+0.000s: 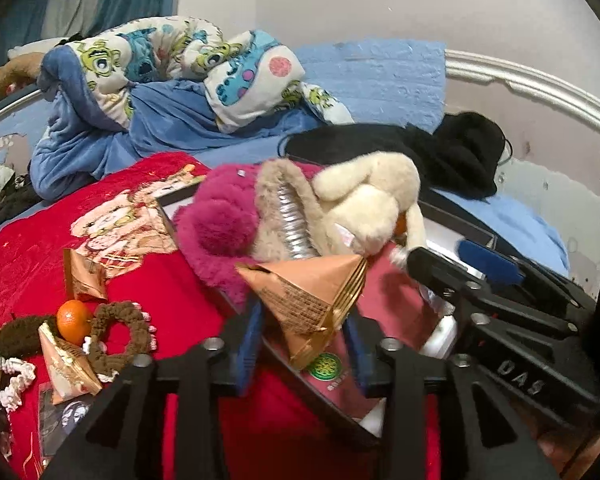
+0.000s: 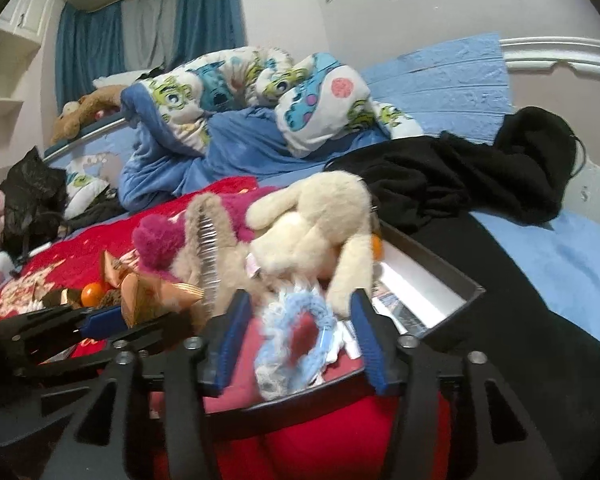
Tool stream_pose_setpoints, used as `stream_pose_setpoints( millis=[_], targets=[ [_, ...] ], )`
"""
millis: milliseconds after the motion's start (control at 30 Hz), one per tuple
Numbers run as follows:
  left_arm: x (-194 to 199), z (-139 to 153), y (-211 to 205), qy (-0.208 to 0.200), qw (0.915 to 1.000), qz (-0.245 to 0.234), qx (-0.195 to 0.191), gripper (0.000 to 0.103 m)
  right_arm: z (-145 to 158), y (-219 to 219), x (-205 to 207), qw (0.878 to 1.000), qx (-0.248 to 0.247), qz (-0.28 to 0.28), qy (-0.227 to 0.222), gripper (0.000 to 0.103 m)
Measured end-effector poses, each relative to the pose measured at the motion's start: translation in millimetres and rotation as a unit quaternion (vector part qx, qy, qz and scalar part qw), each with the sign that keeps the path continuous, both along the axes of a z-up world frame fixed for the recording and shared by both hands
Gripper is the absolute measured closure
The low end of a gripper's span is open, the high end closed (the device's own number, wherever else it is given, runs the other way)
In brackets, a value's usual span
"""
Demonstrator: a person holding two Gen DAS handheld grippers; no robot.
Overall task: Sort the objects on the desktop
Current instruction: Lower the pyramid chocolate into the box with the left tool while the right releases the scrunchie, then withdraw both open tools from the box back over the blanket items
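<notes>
**Both tongs at the tray: packet held on the left, scrunchie framed on the right**

Nearest your left camera, the left tongs (image 1: 302, 340) are closed on a copper pyramid packet (image 1: 304, 300), its lower tip squeezed between the blue pads (image 1: 249, 344) above the near edge of the tray (image 1: 332, 404). In your right camera, the right tongs (image 2: 300, 340) stand spread wide, with a blue-and-white scrunchie (image 2: 292, 328) lying between the pads (image 2: 366, 344); neither pad clearly touches it. Behind it the tray (image 2: 452, 276) holds a cream plush toy (image 2: 312, 232), a magenta pompom hat (image 1: 220, 220) and a fur-trimmed clip (image 1: 292, 216). To your left on the red blanket (image 1: 28, 264) lie a mandarin (image 1: 74, 320), a brown scrunchie (image 1: 120, 336) just beside it, a white scrunchie (image 1: 4, 376) and two more copper packets (image 1: 82, 280)
</notes>
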State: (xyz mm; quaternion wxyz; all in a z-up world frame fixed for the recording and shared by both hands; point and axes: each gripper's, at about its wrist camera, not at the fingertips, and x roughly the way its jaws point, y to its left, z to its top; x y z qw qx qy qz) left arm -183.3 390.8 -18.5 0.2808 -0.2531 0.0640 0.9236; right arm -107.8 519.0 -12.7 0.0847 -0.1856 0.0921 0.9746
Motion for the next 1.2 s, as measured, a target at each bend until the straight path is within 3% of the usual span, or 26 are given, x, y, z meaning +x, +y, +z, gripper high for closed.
stream_pose_setpoints(
  millis=[33, 100, 133, 167, 200, 233, 433, 867, 1200],
  targets=[
    [-0.9, 1.3, -3.4, 0.002, 0.9998, 0.018, 0.0, 0.025, 0.3, 1.4, 1.6, 1.0, -0.003, -0.004, 0.004, 0.041],
    [-8.5, 1.1, -15.8, -0.016, 0.999, 0.036, 0.02, 0.0, 1.1, 6.8, 6.5, 1.0, -0.014, -0.016, 0.014, 0.033],
    [-14.5, -0.5, -24.9, -0.039, 0.9979, 0.025, 0.045, 0.0, 1.7, 10.9, 10.0, 0.999, -0.025, -0.017, 0.024, 0.03],
    [-18.5, -2.3, -30.9, -0.058, 0.9962, 0.011, 0.064, 0.0, 2.3, 13.4, 12.5, 0.999, -0.032, -0.017, 0.031, 0.017],
    [-20.0, -4.0, -35.2, -0.067, 0.995, 0.005, 0.073, 0.0, 3.0, 14.6, 14.4, 0.999, -0.034, -0.018, 0.036, 0.005],
    [-19.9, -4.7, -36.3, -0.065, 0.9953, 0.01, 0.071, 0.0, 3.7, 14.5, 14.6, 0.999, -0.032, -0.023, 0.037, 0.0],
    [-7.8, 0.2, -31.6, -0.033, 0.9981, 0.007, 0.052, 0.0, 3.5, 11.2, 11.7, 0.999, -0.019, -0.033, 0.022, 0.0],
    [-6.3, 2.9, -30.7, -0.033, 0.9983, 0.007, 0.048, 0.0, 3.0, 11.8, 13.0, 0.999, -0.015, -0.042, 0.021, 0.0],
    [9.1, 6.2, -44.9, -0.031, 0.9983, 0.01, 0.049, 0.0, 7.3, -3.8, 31.6, 0.997, 0.015, -0.06, 0.036, 0.0]
  ],
)
